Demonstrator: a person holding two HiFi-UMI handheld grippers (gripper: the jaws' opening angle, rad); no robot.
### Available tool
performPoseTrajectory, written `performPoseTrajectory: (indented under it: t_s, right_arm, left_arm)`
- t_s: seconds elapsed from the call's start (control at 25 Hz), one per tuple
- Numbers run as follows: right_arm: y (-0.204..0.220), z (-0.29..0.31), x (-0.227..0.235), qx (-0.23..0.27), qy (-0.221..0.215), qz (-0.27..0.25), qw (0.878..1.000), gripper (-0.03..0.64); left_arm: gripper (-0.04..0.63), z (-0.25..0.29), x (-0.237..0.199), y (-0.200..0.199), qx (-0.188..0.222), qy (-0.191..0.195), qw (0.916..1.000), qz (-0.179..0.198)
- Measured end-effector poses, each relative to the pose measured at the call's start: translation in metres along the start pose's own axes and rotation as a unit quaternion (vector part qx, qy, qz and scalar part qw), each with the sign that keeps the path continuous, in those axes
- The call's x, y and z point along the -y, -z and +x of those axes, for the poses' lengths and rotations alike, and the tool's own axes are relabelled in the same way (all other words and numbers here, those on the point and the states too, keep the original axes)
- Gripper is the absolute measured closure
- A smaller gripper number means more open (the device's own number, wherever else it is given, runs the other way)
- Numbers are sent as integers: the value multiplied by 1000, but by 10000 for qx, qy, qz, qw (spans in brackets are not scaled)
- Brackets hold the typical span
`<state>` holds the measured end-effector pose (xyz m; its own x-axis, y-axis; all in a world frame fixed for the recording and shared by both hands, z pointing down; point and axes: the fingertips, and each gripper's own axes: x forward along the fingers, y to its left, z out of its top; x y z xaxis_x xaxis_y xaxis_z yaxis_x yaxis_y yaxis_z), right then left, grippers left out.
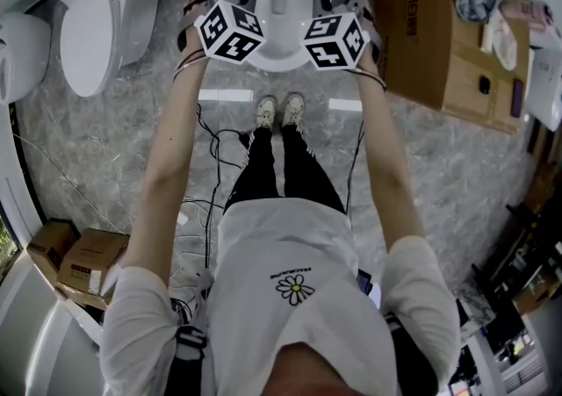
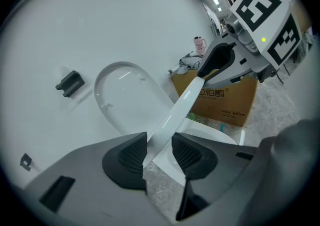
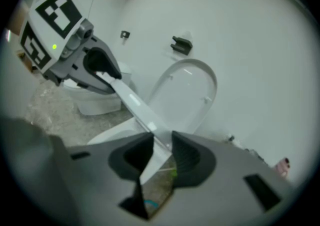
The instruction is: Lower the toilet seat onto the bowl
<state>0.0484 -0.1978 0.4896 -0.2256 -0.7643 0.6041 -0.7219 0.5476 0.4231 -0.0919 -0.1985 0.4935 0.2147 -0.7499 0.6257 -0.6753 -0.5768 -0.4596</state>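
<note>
Left gripper [image 2: 159, 154] & right gripper [image 3: 159, 150] each pinch the front rim of the toilet seat [image 2: 182, 107], tilted above the bowl [image 2: 212, 133] at top centre of head view. Lid [image 2: 122, 97] stands upright vs wall [image 2: 75, 24]. Narrow floor [image 1: 167, 113] flanks the bowl: carton [image 1: 417, 25] w/ Chinese print, "伯爵" legible, upper right; 2nd toilet [image 1: 101, 17] upper left.

In the left gripper view the toilet seat [image 2: 175, 115] runs down to 6 o'clock between the jaws of the left gripper [image 2: 159, 151], which hide its flanks there. The right gripper view is blurred, and the right gripper [image 3: 161, 151] covers the seat likewise. In the head view the toilet bowl [image 1: 279, 52] at 12 o'clock runs off the top edge, both grippers covering its sides. A second toilet [image 1: 97, 8] at 10 o'clock is cut too.
</note>
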Motion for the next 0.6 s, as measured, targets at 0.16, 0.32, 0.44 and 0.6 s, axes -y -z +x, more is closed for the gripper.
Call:
performPoseTrajectory:
  t_s: [0.16,0.32,0.44,0.6]
  right_arm:
    - [10,-2,-7,-56,-43,-4,10000,489]
    - [20,-6,-16,-125,-83,-28,9999,486]
    - [25,-8,-23,-192,-123,-58,9997,485]
    - [35,-10,-33,-314,-219,-135,9992,482]
  left_arm:
    - [422,-1,10,7,-59,72,9999,52]
    - [419,-4,21,15,-119,142,9998,107]
    - [416,-6,28,22,-182,221,9995,138]
    - [410,-9,39,31,-280,379,9988,130]
